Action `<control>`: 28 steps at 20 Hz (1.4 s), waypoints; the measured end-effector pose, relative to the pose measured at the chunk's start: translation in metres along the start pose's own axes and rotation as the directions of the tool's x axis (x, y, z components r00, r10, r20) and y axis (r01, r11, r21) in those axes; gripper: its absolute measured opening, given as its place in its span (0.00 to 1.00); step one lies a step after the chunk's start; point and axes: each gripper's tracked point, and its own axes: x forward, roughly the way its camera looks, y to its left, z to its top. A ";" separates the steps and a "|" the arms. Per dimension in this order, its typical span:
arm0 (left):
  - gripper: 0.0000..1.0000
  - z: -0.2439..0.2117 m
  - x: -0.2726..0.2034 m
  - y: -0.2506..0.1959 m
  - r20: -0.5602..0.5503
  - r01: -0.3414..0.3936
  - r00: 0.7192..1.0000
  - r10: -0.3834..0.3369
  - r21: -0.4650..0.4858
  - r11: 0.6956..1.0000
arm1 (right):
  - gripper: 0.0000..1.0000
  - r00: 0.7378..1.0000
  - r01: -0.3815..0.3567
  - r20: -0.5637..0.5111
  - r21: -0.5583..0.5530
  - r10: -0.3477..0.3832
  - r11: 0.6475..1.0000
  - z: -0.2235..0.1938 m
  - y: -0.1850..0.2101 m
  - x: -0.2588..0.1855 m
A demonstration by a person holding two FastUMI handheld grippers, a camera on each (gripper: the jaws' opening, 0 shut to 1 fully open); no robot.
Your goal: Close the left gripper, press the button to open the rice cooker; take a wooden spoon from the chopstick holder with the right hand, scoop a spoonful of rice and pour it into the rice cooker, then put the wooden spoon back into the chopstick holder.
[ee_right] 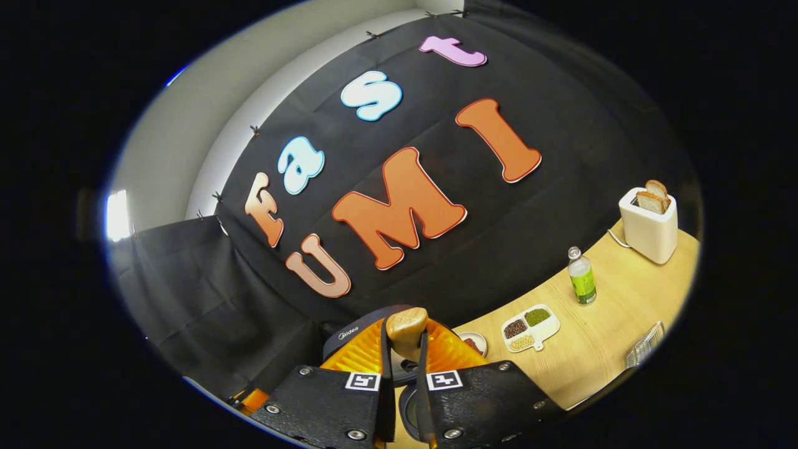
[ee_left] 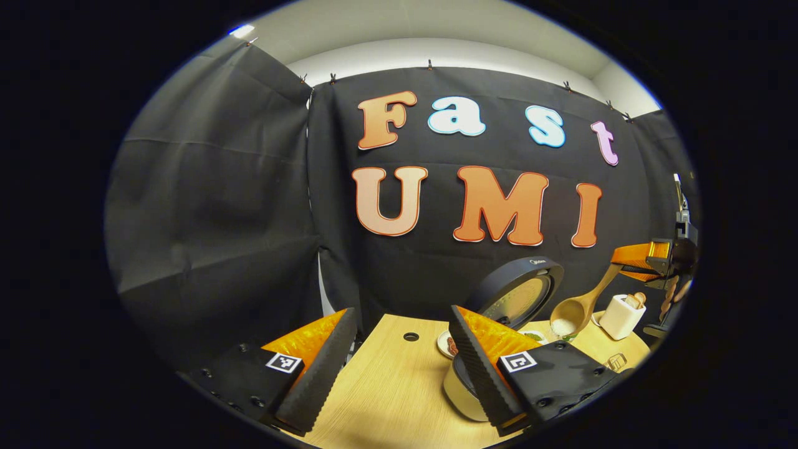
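Note:
The rice cooker (ee_left: pixel 464 396) stands open on the table, its round dark lid (ee_left: pixel 514 293) raised behind it. My left gripper (ee_left: pixel 399 374) hovers low over the table just left of the cooker, open, its right finger in front of the cooker's body. In the left gripper view my right gripper (ee_left: pixel 626 262) is at the far right, shut on the handle of the wooden spoon (ee_left: pixel 570 315). The spoon's bowl holds white rice and hangs just right of the lid. In the right gripper view the handle's end (ee_right: pixel 405 327) sticks up between my right gripper's (ee_right: pixel 404 352) fingers, above the cooker's lid (ee_right: pixel 349 333).
A divided white dish of grains (ee_right: pixel 530 327), a small plate (ee_right: pixel 474 342), a green-labelled bottle (ee_right: pixel 581 277) and a white toaster with bread (ee_right: pixel 648 224) stand on the wooden table (ee_right: pixel 598 349). A wire holder (ee_right: pixel 645 344) sits near the front edge. A cable hole (ee_left: pixel 411 337) marks the tabletop.

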 end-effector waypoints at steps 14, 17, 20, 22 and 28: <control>0.98 0.000 -0.001 0.002 -0.001 -0.003 1.000 0.003 0.017 1.000 | 0.13 0.999 -0.048 -0.034 -0.242 0.041 0.969 -0.021 0.018 0.002; 0.98 0.000 0.001 0.001 -0.002 -0.005 1.000 0.005 0.019 1.000 | 0.13 0.996 -0.078 -0.059 -0.275 0.064 0.958 -0.030 0.025 0.001; 0.98 -0.003 0.000 0.000 -0.004 -0.006 1.000 0.006 0.032 0.999 | 0.13 0.994 -0.095 -0.078 -0.333 0.073 0.938 -0.040 0.027 0.001; 0.98 -0.002 0.000 -0.001 -0.003 -0.005 1.000 0.005 0.038 0.999 | 0.13 0.993 -0.098 -0.091 -0.374 0.069 0.922 -0.049 0.027 0.003; 0.98 -0.004 -0.001 0.002 -0.012 -0.010 1.000 0.010 0.041 0.999 | 0.13 0.988 -0.135 -0.122 -0.407 0.093 0.903 -0.064 0.028 0.003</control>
